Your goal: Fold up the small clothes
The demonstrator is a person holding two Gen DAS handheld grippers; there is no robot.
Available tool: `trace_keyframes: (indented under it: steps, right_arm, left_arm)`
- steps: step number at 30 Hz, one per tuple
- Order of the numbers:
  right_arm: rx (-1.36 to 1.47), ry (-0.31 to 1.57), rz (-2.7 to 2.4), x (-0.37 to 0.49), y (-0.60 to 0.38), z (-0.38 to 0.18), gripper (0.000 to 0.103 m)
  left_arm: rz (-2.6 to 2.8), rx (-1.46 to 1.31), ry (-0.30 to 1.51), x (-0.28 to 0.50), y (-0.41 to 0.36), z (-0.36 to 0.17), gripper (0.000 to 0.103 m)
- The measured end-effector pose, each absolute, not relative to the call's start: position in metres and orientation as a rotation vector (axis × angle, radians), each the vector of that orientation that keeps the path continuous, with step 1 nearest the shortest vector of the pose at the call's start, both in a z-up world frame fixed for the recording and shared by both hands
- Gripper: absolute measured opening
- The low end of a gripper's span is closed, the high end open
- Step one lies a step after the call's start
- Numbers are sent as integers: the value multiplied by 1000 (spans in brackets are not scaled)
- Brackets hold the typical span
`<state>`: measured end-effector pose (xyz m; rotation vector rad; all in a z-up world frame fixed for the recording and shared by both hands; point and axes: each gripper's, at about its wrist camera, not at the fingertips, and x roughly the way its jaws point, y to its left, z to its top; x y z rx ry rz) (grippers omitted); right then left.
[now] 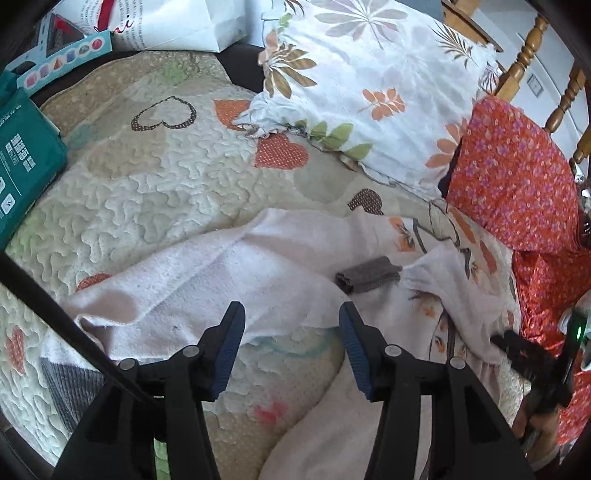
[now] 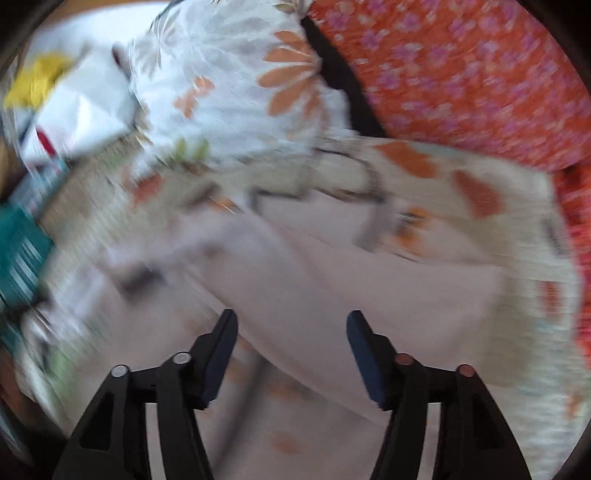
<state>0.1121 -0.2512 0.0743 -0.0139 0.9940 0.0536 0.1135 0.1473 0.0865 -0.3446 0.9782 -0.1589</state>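
A pale pink small garment (image 1: 258,266) lies rumpled on the heart-patterned quilt (image 1: 147,177), with one grey cuff (image 1: 365,278) at its middle and another grey cuff (image 1: 70,384) at the lower left. My left gripper (image 1: 291,314) hovers over the garment's near edge, open, with nothing between its blue pads. The right gripper's black body (image 1: 532,358) shows at the right edge, held by a hand. The right wrist view is motion-blurred: my right gripper (image 2: 292,317) stands open above the same pale garment (image 2: 332,295), holding nothing.
A floral pillow (image 1: 369,74) lies behind the garment, with red flowered fabric (image 1: 517,166) to its right. A teal box (image 1: 22,155) and a white paper bag (image 1: 177,22) sit at the left and back. Wooden spindles (image 1: 528,48) stand at the far right.
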Motion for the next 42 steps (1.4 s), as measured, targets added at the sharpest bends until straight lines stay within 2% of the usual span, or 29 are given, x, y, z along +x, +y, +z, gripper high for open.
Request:
trace_keyframes:
  steps: [3, 7, 8, 9, 10, 12, 15, 18, 22, 25, 28, 32, 36, 39, 42]
  right_arm:
    - [-98, 1017, 27, 80, -262, 56, 69]
    - [-352, 979, -79, 77, -246, 21, 68]
    - [-382, 966, -113, 81, -246, 15, 62]
    - [-360, 966, -128, 84, -251, 14, 30]
    - [-290, 989, -136, 88, -259, 16, 9]
    - [-115, 988, -152, 84, -283, 32, 4]
    - [-3, 951, -237, 62, -321, 54, 4]
    - [56, 999, -347, 45, -363, 50, 5]
    - [73, 1058, -446, 28, -385, 43, 25]
    - [51, 1002, -416, 13, -361, 63, 42]
    - [21, 930, -210, 17, -305, 84, 42]
    - [48, 930, 71, 50, -242, 86, 42]
    - [117, 1002, 178, 102, -208, 65, 40]
    - [162, 1101, 144, 150, -201, 37, 32]
    - [171, 1076, 92, 189, -202, 33, 32]
  left_arm:
    - [-180, -357, 997, 112, 142, 82, 52]
    - [-201, -357, 1009, 110, 132, 77, 52]
    - [-200, -352, 1005, 110, 131, 77, 52]
    - [-193, -346, 1000, 109, 130, 77, 52]
    - [-183, -341, 994, 108, 131, 78, 52]
    - [-164, -336, 982, 108, 136, 80, 52]
    - [-141, -354, 974, 108, 148, 82, 52]
    - [-127, -387, 979, 108, 158, 82, 52]
    - [-107, -411, 970, 102, 169, 84, 53]
    - [-79, -431, 968, 101, 178, 82, 58]
    - [-94, -467, 982, 102, 182, 79, 58]
    - [-106, -447, 985, 100, 177, 79, 58]
    - [-112, -443, 981, 99, 176, 80, 58]
    - [-117, -436, 976, 101, 175, 82, 58]
    - [-103, -423, 962, 104, 175, 85, 58]
